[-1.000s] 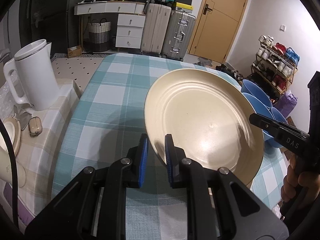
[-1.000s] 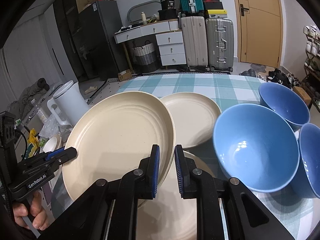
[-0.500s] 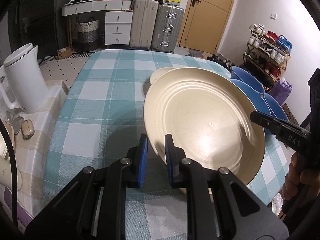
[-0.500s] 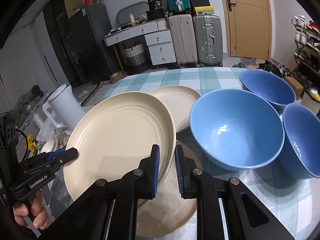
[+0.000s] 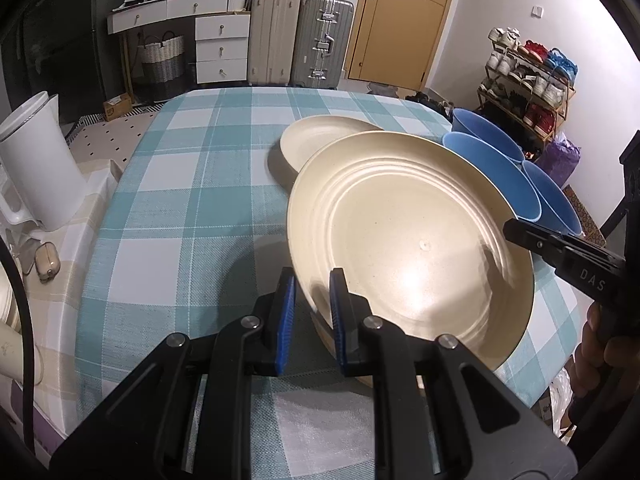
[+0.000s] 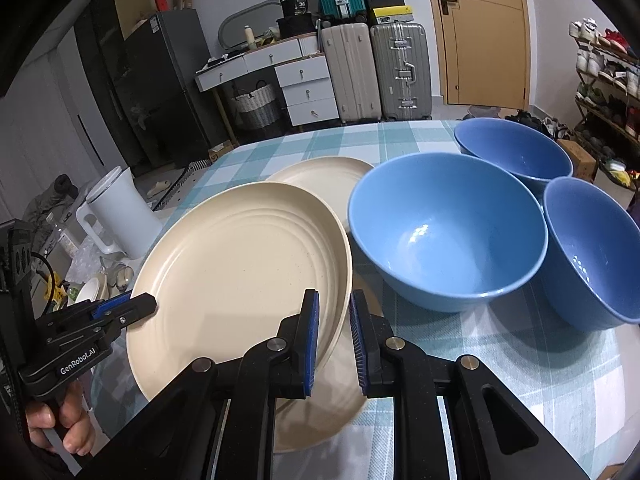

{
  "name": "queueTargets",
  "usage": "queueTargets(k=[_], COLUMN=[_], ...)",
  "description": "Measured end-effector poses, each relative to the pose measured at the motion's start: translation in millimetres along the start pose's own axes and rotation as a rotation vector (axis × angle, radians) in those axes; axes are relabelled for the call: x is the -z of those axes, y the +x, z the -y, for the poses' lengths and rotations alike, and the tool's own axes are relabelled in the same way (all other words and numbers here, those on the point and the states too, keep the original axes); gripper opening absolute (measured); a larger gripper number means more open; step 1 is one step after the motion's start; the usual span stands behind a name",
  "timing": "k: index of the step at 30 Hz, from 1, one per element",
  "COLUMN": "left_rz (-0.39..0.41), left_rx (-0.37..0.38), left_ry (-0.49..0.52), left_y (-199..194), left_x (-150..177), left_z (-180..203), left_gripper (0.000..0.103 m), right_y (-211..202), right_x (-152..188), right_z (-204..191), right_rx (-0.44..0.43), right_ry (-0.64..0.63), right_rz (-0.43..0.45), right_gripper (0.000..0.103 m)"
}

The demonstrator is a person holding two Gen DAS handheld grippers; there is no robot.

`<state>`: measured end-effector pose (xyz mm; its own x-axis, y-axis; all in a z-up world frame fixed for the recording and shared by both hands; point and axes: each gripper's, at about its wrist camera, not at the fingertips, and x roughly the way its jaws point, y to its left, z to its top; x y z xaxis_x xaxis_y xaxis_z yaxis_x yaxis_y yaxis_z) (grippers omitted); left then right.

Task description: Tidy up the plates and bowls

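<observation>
A large cream plate [image 5: 408,240] [image 6: 240,272] hangs tilted just above the checked tablecloth. My left gripper [image 5: 312,276] [image 6: 120,308] is shut on its near left rim. My right gripper [image 6: 334,296] [image 5: 520,232] is shut on the opposite rim. Right beneath it lies a second cream plate [image 6: 320,408], mostly covered. A third cream plate [image 5: 320,140] [image 6: 320,176] rests farther back on the cloth. Three blue bowls [image 6: 444,232] [image 6: 512,148] [image 6: 592,248] stand upright to the right, apart from the plates.
A white kettle [image 5: 36,168] [image 6: 120,208] stands on a side surface left of the table, with small clutter around it. Suitcases, a drawer unit and a door are across the room; a shoe rack [image 5: 532,80] is at the right. The table edge [image 5: 92,320] runs close on the left.
Both grippers, still shut on the plate, have drawn back and sunk slightly with it. The far plate has come into view behind it, and the bowls look farther off.
</observation>
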<state>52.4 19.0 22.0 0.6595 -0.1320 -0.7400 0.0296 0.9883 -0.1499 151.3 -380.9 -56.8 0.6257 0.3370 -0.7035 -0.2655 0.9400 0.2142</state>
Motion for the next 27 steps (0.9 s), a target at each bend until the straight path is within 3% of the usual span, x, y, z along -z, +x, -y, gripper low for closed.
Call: queueTargets(k=[27], left_rz=[-0.088], left_rx=[-0.048], left_ry=[0.066], left_y=[39.8], left_x=[13.6], left_z=[12.5], left_gripper=[0.013], right_y=[24.0], right_x=[22.6], right_z=[12.0], right_rx=[0.041], right_ry=[-0.002], right_rz=[-0.065], right_gripper=[0.017])
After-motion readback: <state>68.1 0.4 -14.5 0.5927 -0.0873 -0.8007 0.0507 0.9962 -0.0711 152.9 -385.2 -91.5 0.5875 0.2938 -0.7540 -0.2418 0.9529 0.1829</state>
